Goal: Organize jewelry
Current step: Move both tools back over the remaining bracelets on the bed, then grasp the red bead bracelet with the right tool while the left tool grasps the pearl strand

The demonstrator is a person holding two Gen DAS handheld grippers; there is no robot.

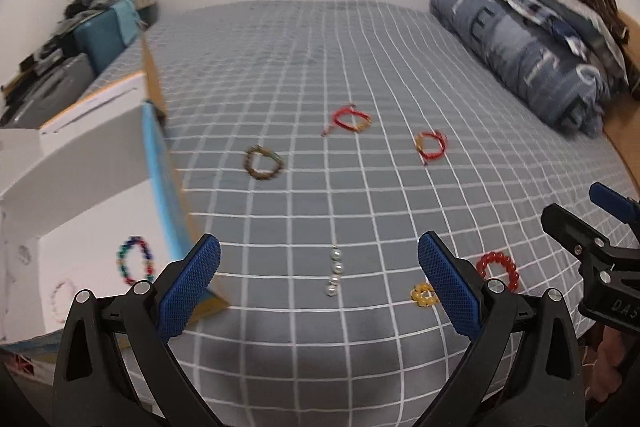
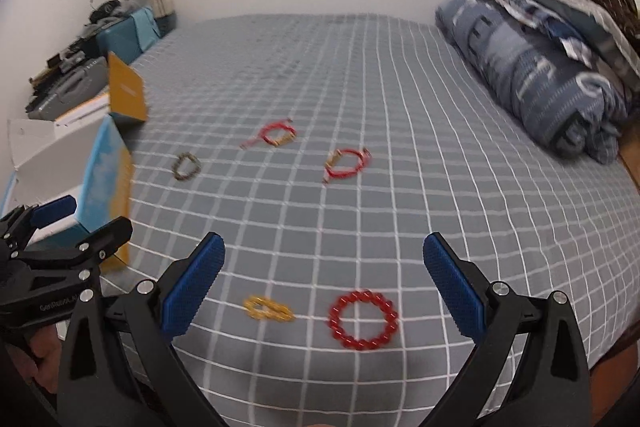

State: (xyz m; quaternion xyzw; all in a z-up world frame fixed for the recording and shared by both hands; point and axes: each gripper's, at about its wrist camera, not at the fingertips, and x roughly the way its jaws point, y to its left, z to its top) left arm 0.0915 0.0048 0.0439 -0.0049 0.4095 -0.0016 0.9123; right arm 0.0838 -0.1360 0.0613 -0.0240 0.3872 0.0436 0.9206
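Observation:
Several bracelets lie on the grey checked bed. My left gripper point(image 1: 318, 281) is open and empty above a pearl bracelet point(image 1: 335, 271). A yellow bead bracelet point(image 1: 423, 294) and a red bead bracelet point(image 1: 498, 269) lie by its right finger. An open white box point(image 1: 84, 211) at the left holds a multicoloured bracelet point(image 1: 135, 261) and a pale one point(image 1: 62, 297). My right gripper point(image 2: 324, 281) is open and empty above the red bead bracelet point(image 2: 363, 319) and yellow bracelet point(image 2: 267, 308). Farther off lie a brown bracelet point(image 2: 186, 166) and two red cord bracelets point(image 2: 276, 135) point(image 2: 346, 163).
A folded blue quilt point(image 2: 536, 75) lies at the bed's right side. A teal box and cluttered cases point(image 1: 76, 43) stand beyond the left edge. The box's flaps point(image 1: 160, 163) stand up beside my left gripper. The right gripper shows in the left wrist view point(image 1: 592, 239).

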